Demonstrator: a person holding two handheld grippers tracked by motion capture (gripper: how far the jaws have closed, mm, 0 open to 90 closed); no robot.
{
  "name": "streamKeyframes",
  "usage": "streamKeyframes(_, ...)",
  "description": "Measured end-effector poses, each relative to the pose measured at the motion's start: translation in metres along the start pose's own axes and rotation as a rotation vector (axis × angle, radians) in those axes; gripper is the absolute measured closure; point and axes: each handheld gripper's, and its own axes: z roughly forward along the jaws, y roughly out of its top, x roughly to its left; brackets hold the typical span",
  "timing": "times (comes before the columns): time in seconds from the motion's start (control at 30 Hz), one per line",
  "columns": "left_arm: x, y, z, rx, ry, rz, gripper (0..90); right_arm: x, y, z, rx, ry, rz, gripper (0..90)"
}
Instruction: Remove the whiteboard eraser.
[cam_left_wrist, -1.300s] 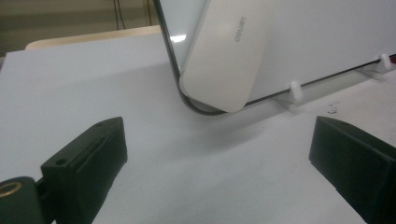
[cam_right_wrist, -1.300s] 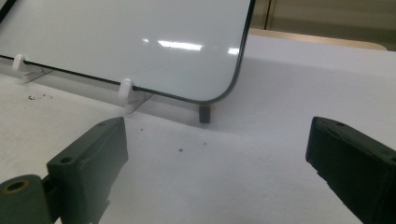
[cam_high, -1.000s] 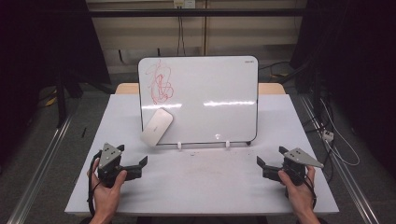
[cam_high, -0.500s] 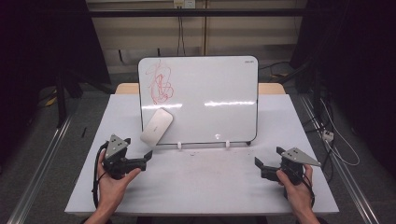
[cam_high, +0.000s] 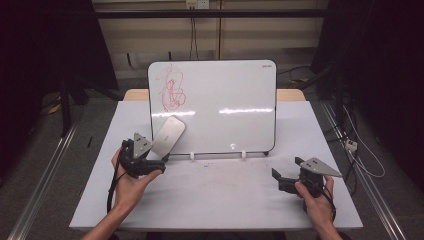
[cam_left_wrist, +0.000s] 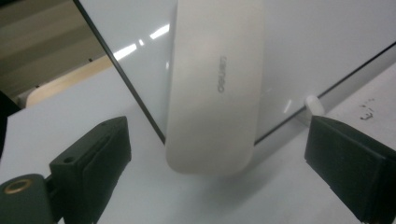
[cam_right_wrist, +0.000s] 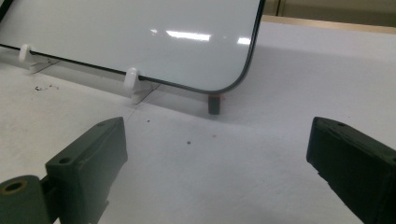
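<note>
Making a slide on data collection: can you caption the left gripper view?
Open hand-held gripper lined up on a white eraser leaning against the whiteboard.

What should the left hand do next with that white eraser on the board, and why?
Probably ease the left gripper forward until its pads flank the eraser, then close. Its jaws, which have just been closing a little, are open with the eraser ahead of them and untouched. The eraser clings to the whiteboard near its lower left corner, below the red scribble that it would wipe.
</note>
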Motion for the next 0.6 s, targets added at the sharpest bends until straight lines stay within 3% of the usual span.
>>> streamKeyframes(0.2,-0.002,0.02,0.021,0.022,0.021,0.041,6.9,0.002,0.001,0.002,-0.001,0.009,-0.009,5.0)
streamKeyframes(0.3,-0.004,0.024,0.028,0.029,0.011,0.044,8.6,0.004,0.002,0.002,0.001,0.01,-0.015,5.0)
streamKeyframes(0.4,-0.007,0.032,0.035,0.022,0.049,0.063,9.2,0.005,0.001,0.002,0.004,0.014,-0.018,5.0)
streamKeyframes(0.53,-0.005,0.031,0.041,0.014,0.044,0.023,10.2,0.005,0.001,0.002,0.006,0.012,-0.02,5.0)
streamKeyframes(0.6,-0.003,0.03,0.041,0.026,0.019,0.015,8.9,0.005,0.001,0.001,0.004,0.007,-0.021,5.0)
